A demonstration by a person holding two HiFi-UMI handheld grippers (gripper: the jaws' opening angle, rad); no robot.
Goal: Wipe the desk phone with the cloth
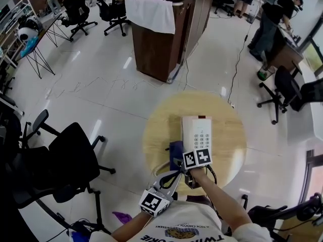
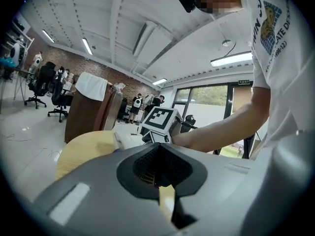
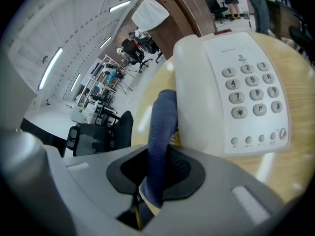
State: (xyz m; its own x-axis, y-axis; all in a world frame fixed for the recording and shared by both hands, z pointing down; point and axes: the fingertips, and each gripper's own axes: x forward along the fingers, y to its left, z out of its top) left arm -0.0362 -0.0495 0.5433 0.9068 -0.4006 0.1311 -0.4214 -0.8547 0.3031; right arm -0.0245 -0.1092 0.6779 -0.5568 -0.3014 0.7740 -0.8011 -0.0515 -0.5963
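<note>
A white desk phone point(image 1: 198, 132) with a grey keypad lies on a round wooden table point(image 1: 161, 130). It fills the right half of the right gripper view point(image 3: 231, 92). A dark blue cloth point(image 1: 176, 150) hangs against the phone's left side. My right gripper point(image 1: 185, 161) is shut on that cloth point(image 3: 162, 127), which runs up from between the jaws point(image 3: 155, 176). My left gripper point(image 1: 170, 179) is at the table's near edge, below and left of the right one. Its jaws point(image 2: 160, 166) are shut with nothing in them, and the phone point(image 2: 129, 136) shows small beyond them.
A brown wooden cabinet point(image 1: 161, 39) with a white towel point(image 1: 150, 11) draped over it stands past the table. A black office chair point(image 1: 70, 160) is to the left and another point(image 1: 282, 89) to the right. People stand at desks at the far right point(image 1: 267, 24).
</note>
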